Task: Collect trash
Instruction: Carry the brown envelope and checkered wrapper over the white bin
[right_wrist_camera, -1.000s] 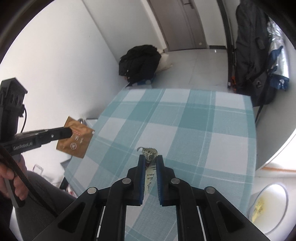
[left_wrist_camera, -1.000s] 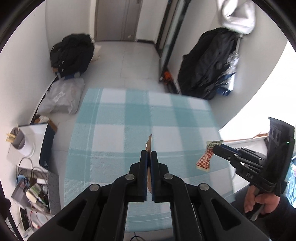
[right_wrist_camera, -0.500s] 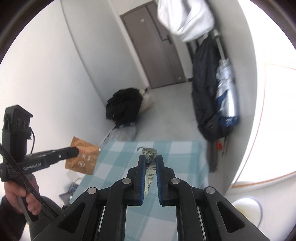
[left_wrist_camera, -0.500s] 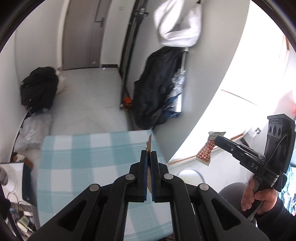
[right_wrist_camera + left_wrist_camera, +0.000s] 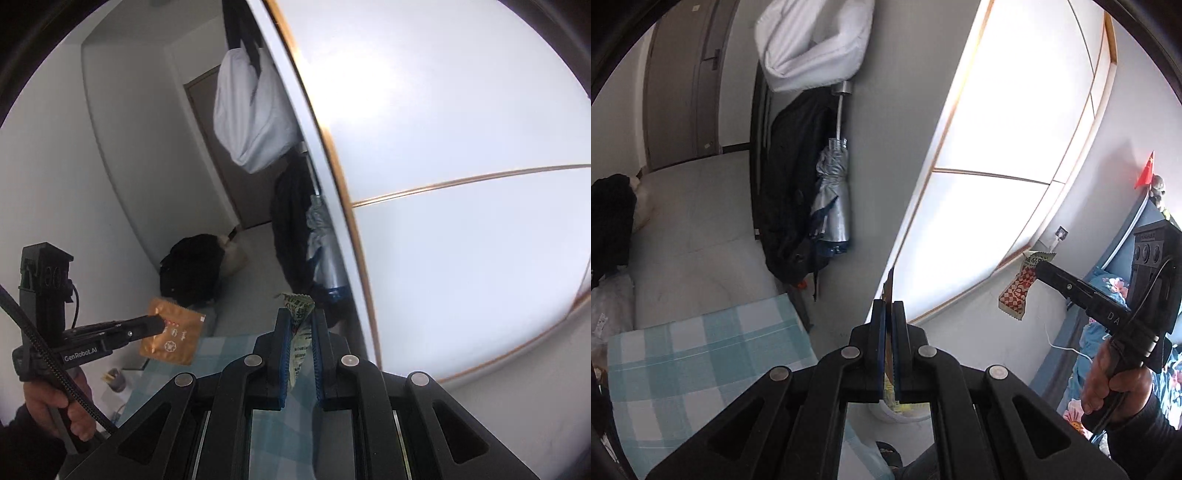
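Note:
My left gripper (image 5: 889, 308) is shut on a flat brown sachet (image 5: 889, 284), seen edge-on in the left wrist view; the right wrist view shows it (image 5: 173, 336) as an orange-brown square packet at that gripper's (image 5: 160, 323) tip. My right gripper (image 5: 298, 317) is shut on a crumpled green-and-white wrapper (image 5: 299, 314); in the left wrist view this wrapper (image 5: 1019, 290) hangs red-checked from that gripper's (image 5: 1039, 266) tip. Both are held high in the air. A white bin (image 5: 905, 411) with yellow trash shows partly below my left gripper.
The table with a teal checked cloth (image 5: 701, 365) lies low at the left. Dark coats and a silver umbrella (image 5: 833, 199) hang on the wall by a big bright window (image 5: 1004, 147). A floral bedspread (image 5: 1108, 288) is at the right.
Both grippers have swung up and to the right, away from the table toward the window wall, each still holding its piece of trash. The bin has come into view below.

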